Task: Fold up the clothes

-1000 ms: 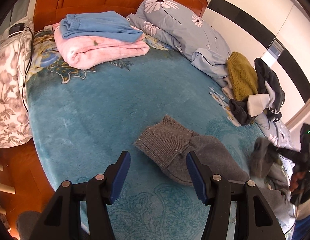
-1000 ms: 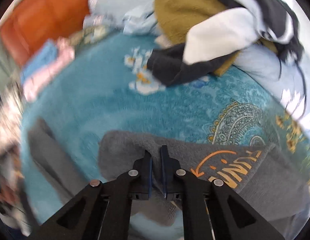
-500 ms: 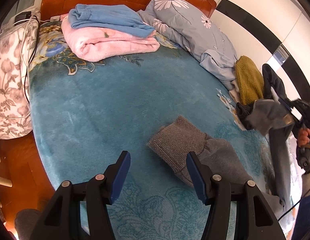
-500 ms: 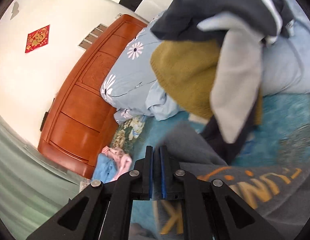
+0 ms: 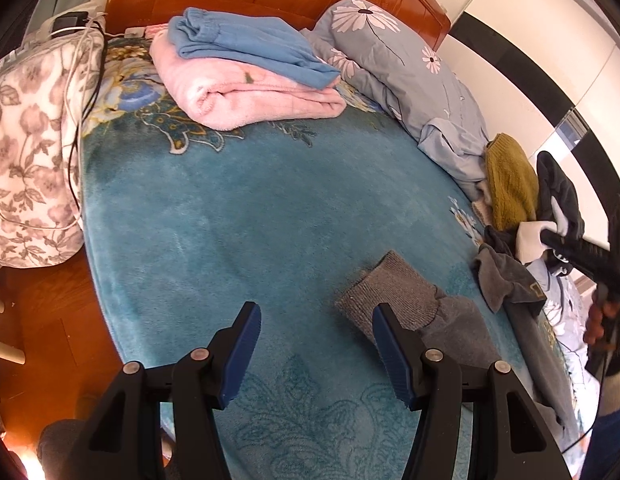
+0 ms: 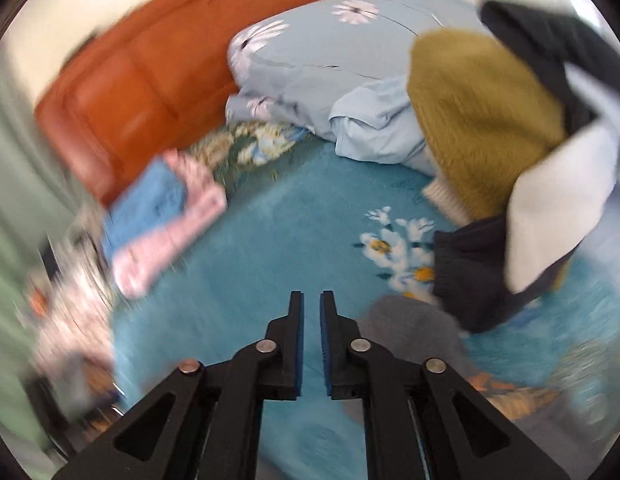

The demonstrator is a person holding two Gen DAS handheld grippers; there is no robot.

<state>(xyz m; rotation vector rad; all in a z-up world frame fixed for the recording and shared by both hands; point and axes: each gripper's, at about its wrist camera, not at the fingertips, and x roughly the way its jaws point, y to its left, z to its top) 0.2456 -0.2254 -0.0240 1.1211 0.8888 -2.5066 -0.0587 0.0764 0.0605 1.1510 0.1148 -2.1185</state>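
Released a moment ago, the grey sweatshirt (image 5: 449,320) lies limp on the teal bedspread (image 5: 250,220); right gripper (image 6: 311,312) is parting, empty, left gripper (image 5: 315,336) spread beside the ribbed cuff (image 5: 389,296), the firmest handhold.

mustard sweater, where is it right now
In the left wrist view the mustard sweater lies at the right edge of the teal bedspread, between the floral duvet and the dark clothes pile.

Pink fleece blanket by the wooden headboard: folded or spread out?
Folded. The pink fleece blanket lies in stacked layers with a rounded fold edge showing, and a folded blue garment rests on top.
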